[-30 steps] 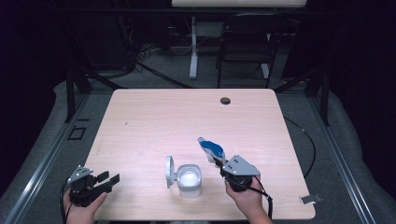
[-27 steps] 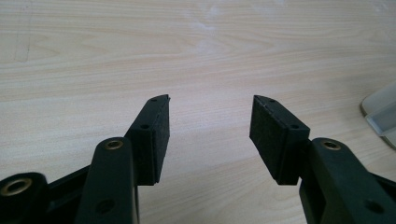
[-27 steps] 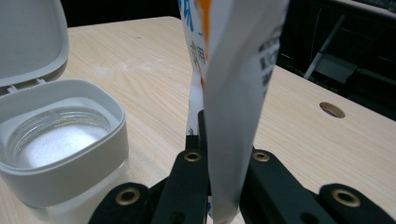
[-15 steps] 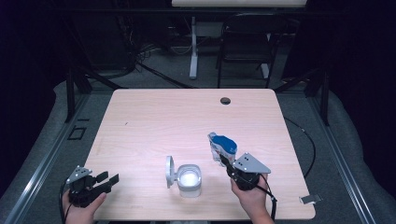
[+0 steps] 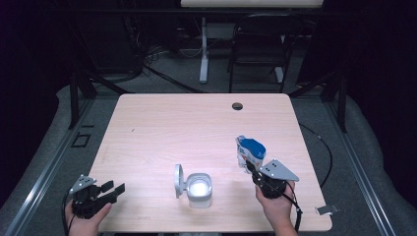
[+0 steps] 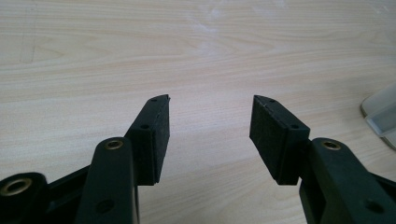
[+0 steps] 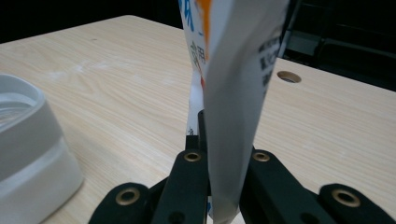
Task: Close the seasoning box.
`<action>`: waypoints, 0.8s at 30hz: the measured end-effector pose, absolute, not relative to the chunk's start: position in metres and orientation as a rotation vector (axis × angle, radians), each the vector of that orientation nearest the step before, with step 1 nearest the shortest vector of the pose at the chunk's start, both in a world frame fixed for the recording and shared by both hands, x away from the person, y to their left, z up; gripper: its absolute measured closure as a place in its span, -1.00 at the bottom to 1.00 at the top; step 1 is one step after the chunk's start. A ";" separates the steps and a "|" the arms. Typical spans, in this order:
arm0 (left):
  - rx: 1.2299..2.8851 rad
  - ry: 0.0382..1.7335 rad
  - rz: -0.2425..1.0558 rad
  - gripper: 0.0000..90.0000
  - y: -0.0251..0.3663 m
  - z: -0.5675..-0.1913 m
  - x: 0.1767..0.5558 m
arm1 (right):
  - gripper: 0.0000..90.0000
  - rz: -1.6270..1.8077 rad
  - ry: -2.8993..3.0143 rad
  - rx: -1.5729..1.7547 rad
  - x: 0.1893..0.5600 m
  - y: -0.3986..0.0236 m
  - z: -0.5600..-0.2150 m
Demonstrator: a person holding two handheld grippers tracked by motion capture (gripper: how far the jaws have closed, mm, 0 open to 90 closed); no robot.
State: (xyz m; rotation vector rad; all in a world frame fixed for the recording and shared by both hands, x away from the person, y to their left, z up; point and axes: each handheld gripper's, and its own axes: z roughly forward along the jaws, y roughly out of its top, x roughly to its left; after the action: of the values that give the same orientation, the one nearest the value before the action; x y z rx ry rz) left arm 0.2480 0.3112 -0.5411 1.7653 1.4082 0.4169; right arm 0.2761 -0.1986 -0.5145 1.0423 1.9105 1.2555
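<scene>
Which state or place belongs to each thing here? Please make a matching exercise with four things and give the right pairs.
Things:
1. left gripper
2. right gripper
3. white container
4. round hole in the table

States or places:
A. lid swung open, near the front edge
B. jaws apart, nothing between them
C. near the far edge
D. shut on the blue and white packet

Pairs: 1-B, 2-D, 3-A, 4-C
</scene>
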 end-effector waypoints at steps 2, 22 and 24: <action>1.764 1.407 0.417 0.07 0.311 -0.541 0.248 | 1.00 1.226 1.907 1.058 0.277 -0.203 -0.517; 1.765 1.409 0.411 0.07 0.311 -0.542 0.248 | 1.00 1.140 1.911 1.196 0.292 -0.221 -0.545; 1.764 1.411 0.410 0.07 0.311 -0.542 0.248 | 1.00 1.116 1.922 1.194 0.292 -0.220 -0.546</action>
State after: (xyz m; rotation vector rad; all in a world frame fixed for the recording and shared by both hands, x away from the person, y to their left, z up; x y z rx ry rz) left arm 0.2481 0.3111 -0.5419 1.7637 1.4109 0.4103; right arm 0.2923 -0.2202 -0.5463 1.1937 1.9223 1.1164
